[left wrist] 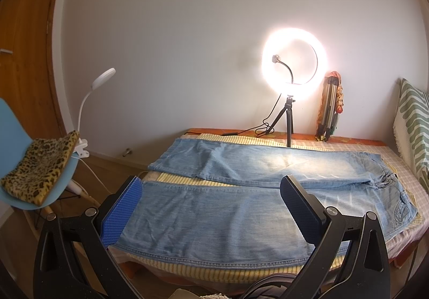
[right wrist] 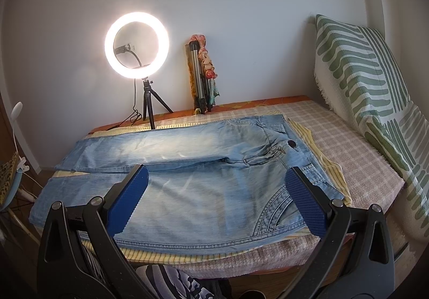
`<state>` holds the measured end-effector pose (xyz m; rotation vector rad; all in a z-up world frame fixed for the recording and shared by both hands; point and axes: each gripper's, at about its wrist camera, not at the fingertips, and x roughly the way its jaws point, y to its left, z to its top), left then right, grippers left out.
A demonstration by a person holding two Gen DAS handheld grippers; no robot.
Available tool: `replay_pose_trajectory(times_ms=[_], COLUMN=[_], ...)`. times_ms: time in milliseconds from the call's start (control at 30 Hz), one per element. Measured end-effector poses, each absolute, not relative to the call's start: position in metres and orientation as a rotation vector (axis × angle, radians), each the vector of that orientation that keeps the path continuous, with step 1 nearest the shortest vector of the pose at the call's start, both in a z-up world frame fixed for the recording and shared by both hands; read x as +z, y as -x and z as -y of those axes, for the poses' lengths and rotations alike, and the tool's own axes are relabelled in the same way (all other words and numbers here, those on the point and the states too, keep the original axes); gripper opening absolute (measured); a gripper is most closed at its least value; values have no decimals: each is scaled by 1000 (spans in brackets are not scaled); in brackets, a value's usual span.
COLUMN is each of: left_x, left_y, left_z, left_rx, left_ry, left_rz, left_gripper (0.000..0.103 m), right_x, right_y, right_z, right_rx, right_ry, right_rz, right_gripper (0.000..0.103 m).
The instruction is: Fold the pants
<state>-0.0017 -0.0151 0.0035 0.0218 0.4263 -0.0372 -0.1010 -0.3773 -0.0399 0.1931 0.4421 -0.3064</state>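
Note:
Light blue jeans [left wrist: 241, 191] lie flat and spread out on the bed, legs to the left, waist to the right. The two legs lie side by side with a gap at the hems. My left gripper [left wrist: 211, 207] is open and empty, hovering above the near leg close to its hem. In the right wrist view the jeans [right wrist: 201, 165] show with the waist and pocket at right. My right gripper [right wrist: 217, 202] is open and empty, above the near hip and thigh.
A lit ring light on a small tripod [left wrist: 291, 79] stands at the bed's back edge, with a folded tripod [left wrist: 329, 108] beside it. A green patterned pillow [right wrist: 370, 89] leans at right. A blue chair with a leopard cushion [left wrist: 40, 165] and a clip lamp stand left.

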Motion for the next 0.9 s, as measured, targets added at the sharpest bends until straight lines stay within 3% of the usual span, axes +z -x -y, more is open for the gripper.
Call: replay_pose_trajectory(times_ms=[900], left_x=[-7], left_y=[-10], left_z=[12], left_rx=[-33], left_ry=[-38], left_rz=[-447], left_gripper=[102], right_x=[-42], right_y=[86], right_z=[374], right_rx=[-277], right_ry=[-193], right_rz=[-471], right_gripper=[103])
